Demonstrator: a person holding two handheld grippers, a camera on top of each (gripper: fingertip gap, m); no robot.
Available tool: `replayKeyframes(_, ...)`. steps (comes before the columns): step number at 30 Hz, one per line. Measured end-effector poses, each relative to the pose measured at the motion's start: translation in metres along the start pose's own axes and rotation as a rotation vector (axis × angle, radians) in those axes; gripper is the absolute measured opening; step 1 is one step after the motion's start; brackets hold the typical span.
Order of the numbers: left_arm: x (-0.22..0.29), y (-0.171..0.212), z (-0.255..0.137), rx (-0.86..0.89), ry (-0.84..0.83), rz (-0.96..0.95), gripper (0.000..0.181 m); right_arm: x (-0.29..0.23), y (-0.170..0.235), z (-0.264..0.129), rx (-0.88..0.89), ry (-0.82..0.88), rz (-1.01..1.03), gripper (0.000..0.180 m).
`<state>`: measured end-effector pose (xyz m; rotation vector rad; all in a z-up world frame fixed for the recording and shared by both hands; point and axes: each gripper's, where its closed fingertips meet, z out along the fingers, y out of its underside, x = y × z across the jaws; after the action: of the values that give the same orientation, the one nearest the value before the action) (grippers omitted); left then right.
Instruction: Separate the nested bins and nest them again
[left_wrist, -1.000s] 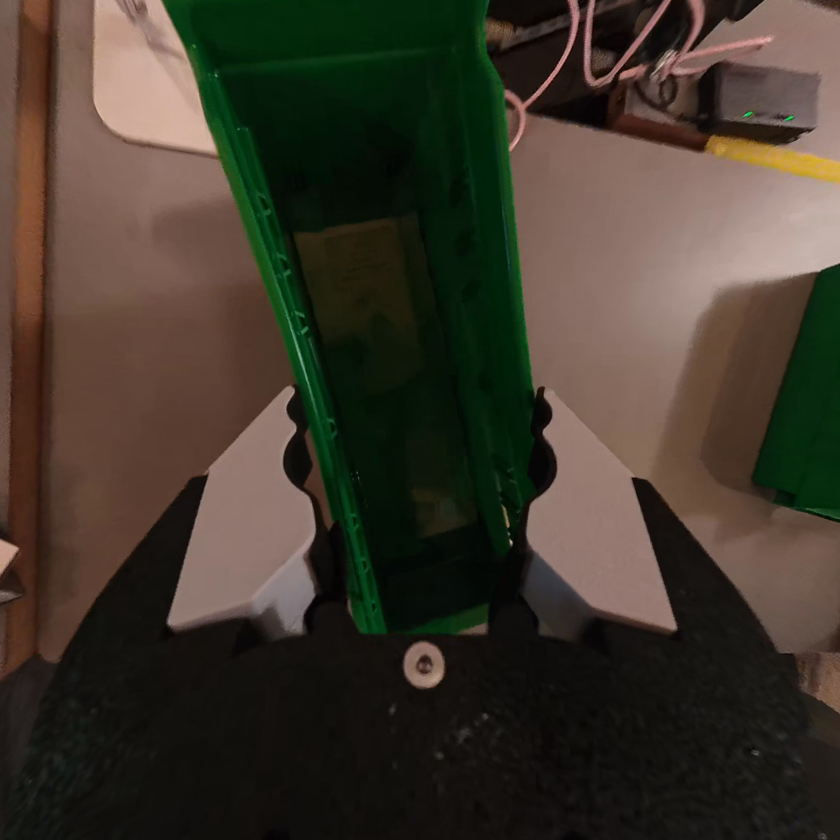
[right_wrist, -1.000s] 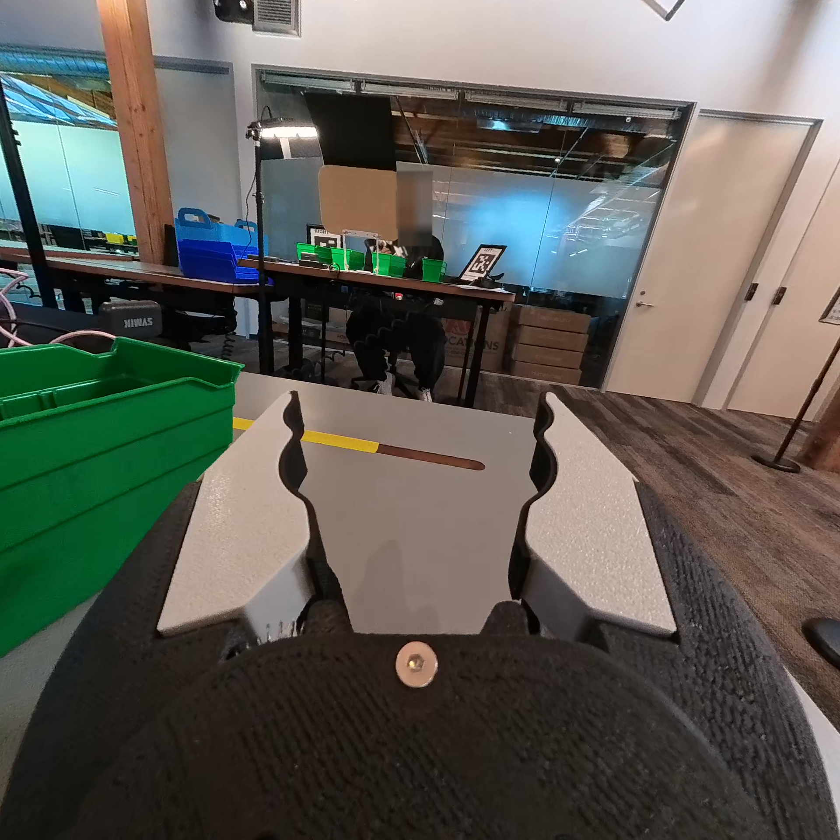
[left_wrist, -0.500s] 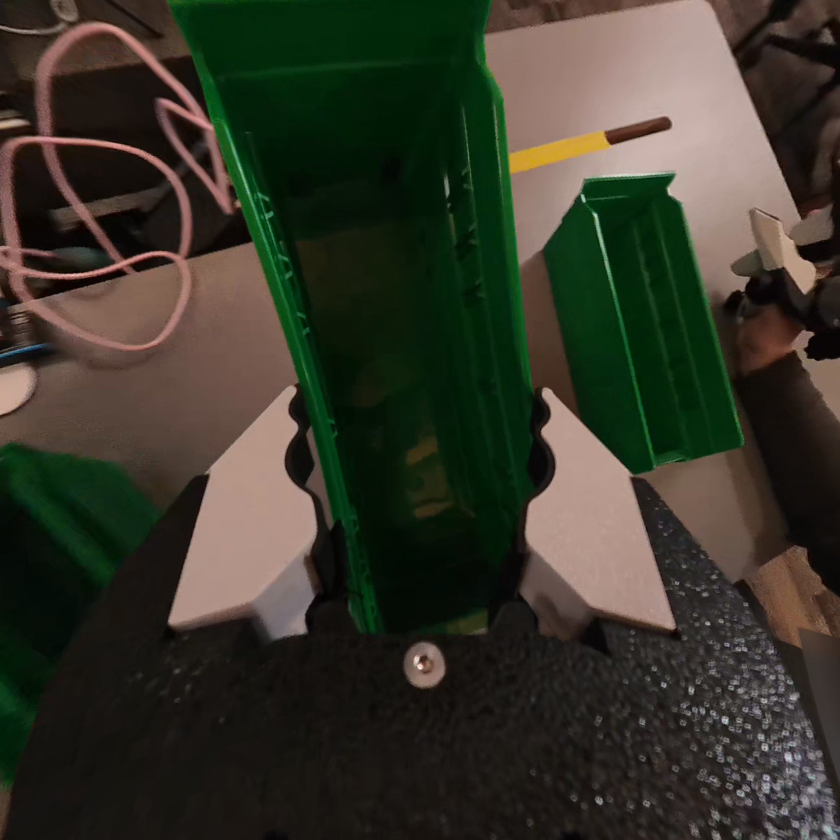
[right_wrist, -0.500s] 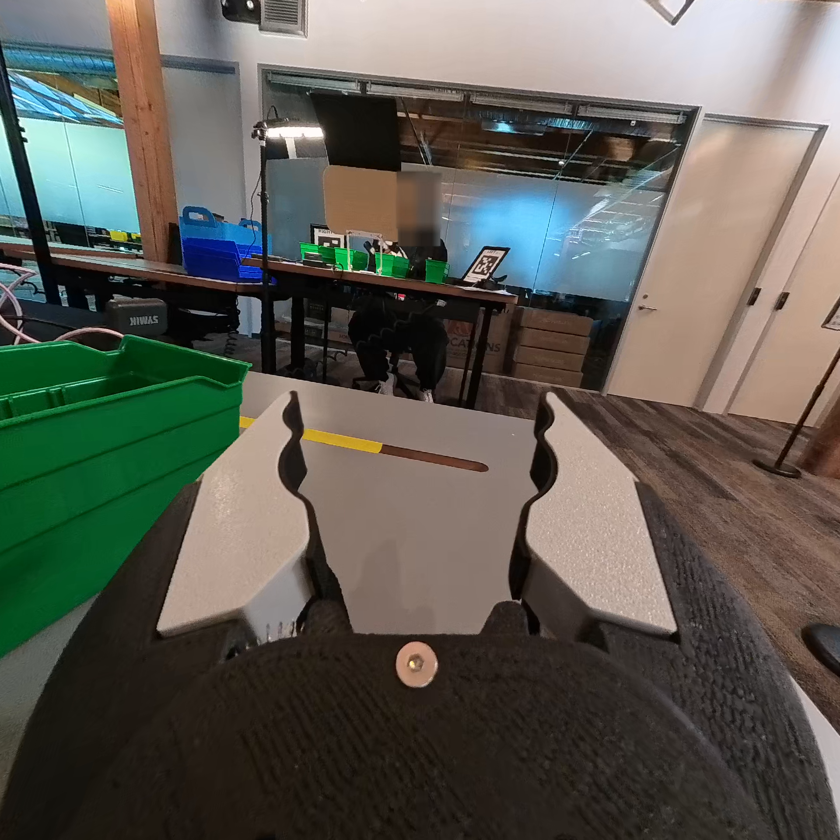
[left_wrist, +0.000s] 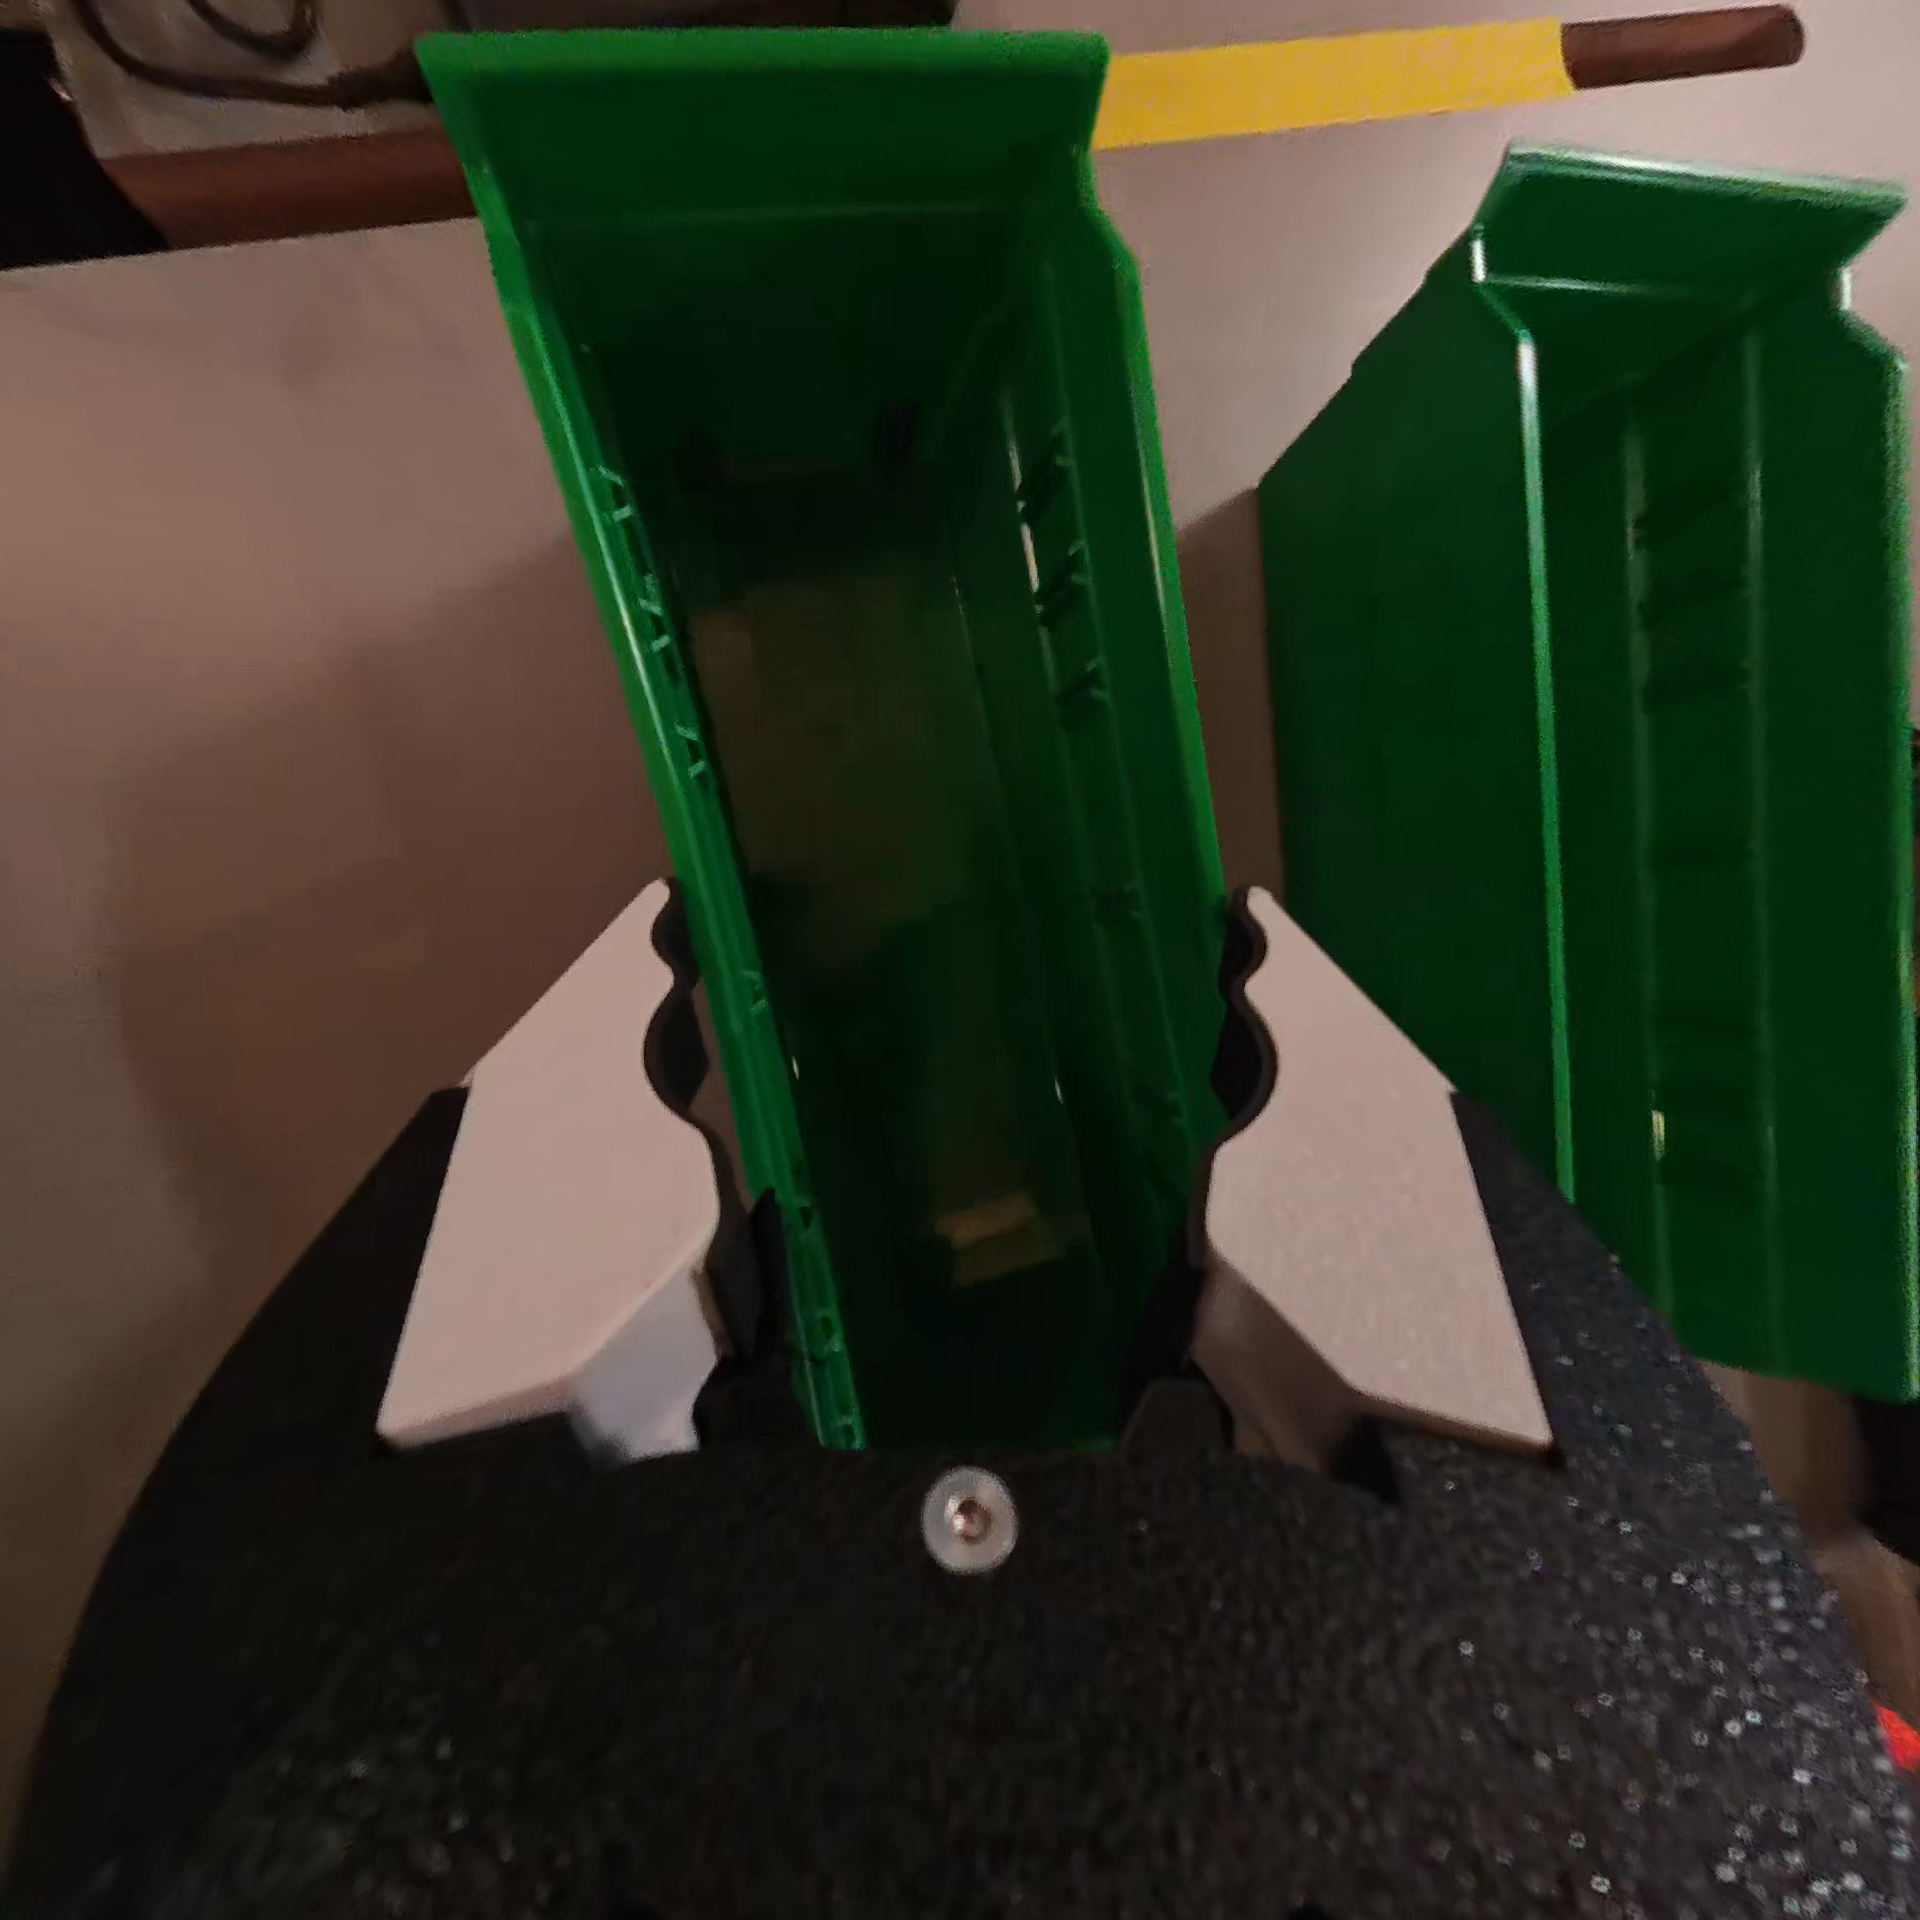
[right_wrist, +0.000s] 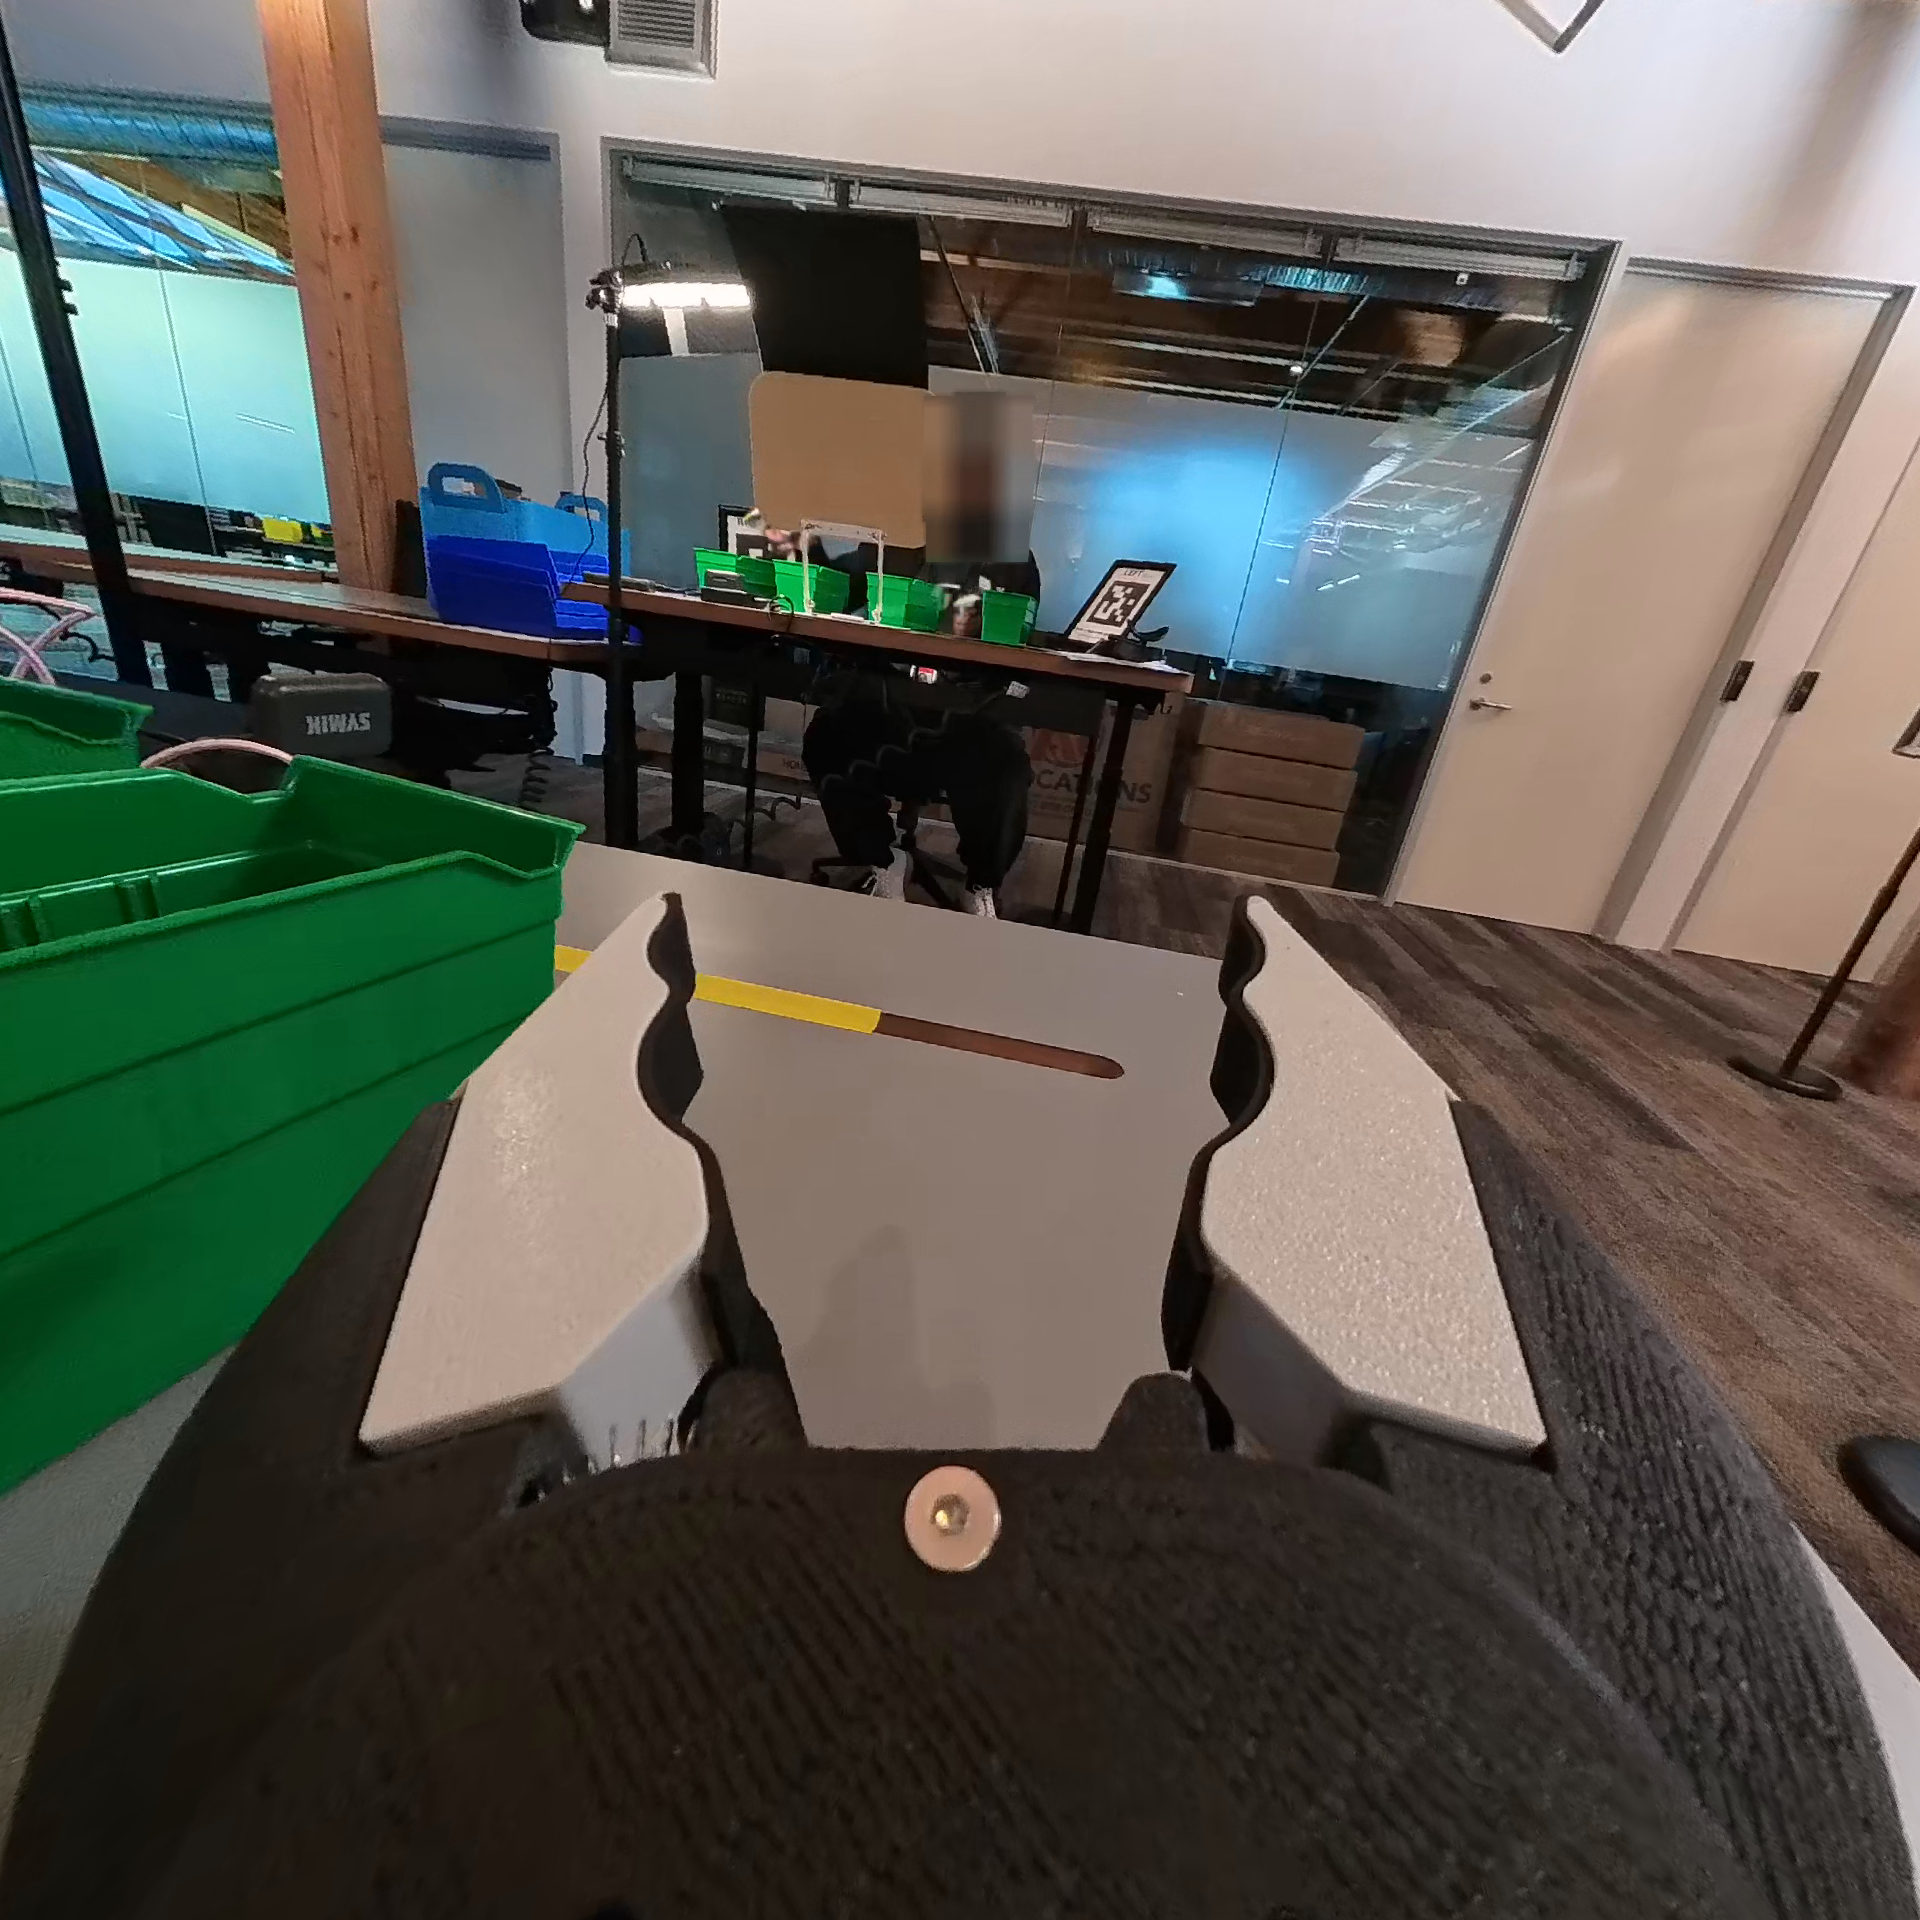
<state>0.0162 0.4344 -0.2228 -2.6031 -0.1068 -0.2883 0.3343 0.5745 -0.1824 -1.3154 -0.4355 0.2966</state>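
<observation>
My left gripper (left_wrist: 956, 914) is shut on a long green bin (left_wrist: 831, 520). The bin's side walls sit between my fingers, and it points away from me above the grey table (left_wrist: 260, 623). A pale label lies on its floor. A second green bin (left_wrist: 1662, 727) stands on the table just right of the held one, with a gap between them. In the right wrist view this second bin (right_wrist: 260, 1039) is at the left. My right gripper (right_wrist: 956, 920) is open and empty over the table (right_wrist: 935, 1195), to the right of that bin. Another green rim (right_wrist: 62, 727) shows behind it.
A yellow and brown strip (left_wrist: 1299, 94) runs across the table's far part and also shows in the right wrist view (right_wrist: 790, 1003). Beyond the table's far edge are wooden floor, a desk with a seated person (right_wrist: 914, 748), and blue bins (right_wrist: 509, 571).
My left gripper has swung the held bin round toward the second bin, which now sits close on the right. My right gripper has barely moved. A further green rim has appeared at its far left.
</observation>
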Motion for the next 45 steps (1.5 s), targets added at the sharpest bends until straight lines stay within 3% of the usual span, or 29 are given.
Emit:
replayKeyframes(5, 0.006, 0.000, 0.004, 0.000, -0.043, 0.008, 0.109, -0.003, 0.000, 0.001, -0.002, -0.008, -0.011, 0.101)
replayKeyframes(8, 0.014, -0.008, 0.001, 0.081, 0.019, 0.039, 0.121, -0.002, 0.000, 0.000, 0.004, -0.006, -0.007, 0.102)
replayKeyframes(12, 0.016, -0.018, -0.035, 0.228, 0.063, 0.100, 0.147, 0.009, -0.001, -0.002, 0.014, 0.027, 0.044, 0.103)
replayKeyframes(14, 0.010, -0.020, -0.067, 0.292, 0.082, 0.126, 0.150, 0.011, -0.001, -0.002, 0.016, 0.033, 0.062, 0.104)
replayKeyframes(17, -0.022, -0.018, -0.118, 0.374, 0.006, 0.175, 0.149, 0.009, -0.001, -0.002, 0.013, 0.029, 0.051, 0.104)
replayKeyframes(20, -0.087, 0.008, -0.148, 0.299, -0.184, 0.217, 0.149, 0.005, -0.001, -0.001, 0.008, 0.018, 0.028, 0.104)
replayKeyframes(23, -0.162, 0.037, -0.181, 0.232, -0.333, 0.097, 0.159, 0.003, -0.001, -0.001, 0.004, 0.012, 0.016, 0.104)
replayKeyframes(28, -0.266, 0.093, -0.213, 0.093, -0.441, -0.232, 0.159, 0.003, 0.000, -0.001, 0.004, 0.012, 0.019, 0.104)
replayKeyframes(30, -0.290, 0.113, -0.215, 0.030, -0.490, -0.261, 0.159, 0.003, -0.001, -0.001, 0.005, 0.012, 0.022, 0.104)
replayKeyframes(33, -0.286, 0.114, -0.205, 0.072, -0.369, -0.309, 0.159, 0.003, 0.000, 0.000, 0.004, 0.011, 0.024, 0.104)
replayKeyframes(40, -0.292, 0.134, -0.180, -0.031, -0.329, -0.388, 0.157, 0.003, -0.001, -0.001, 0.004, 0.009, 0.022, 0.104)
replayKeyframes(45, -0.291, 0.138, -0.175, -0.069, -0.315, -0.389, 0.117, 0.003, 0.000, 0.000, 0.003, 0.007, 0.025, 0.104)
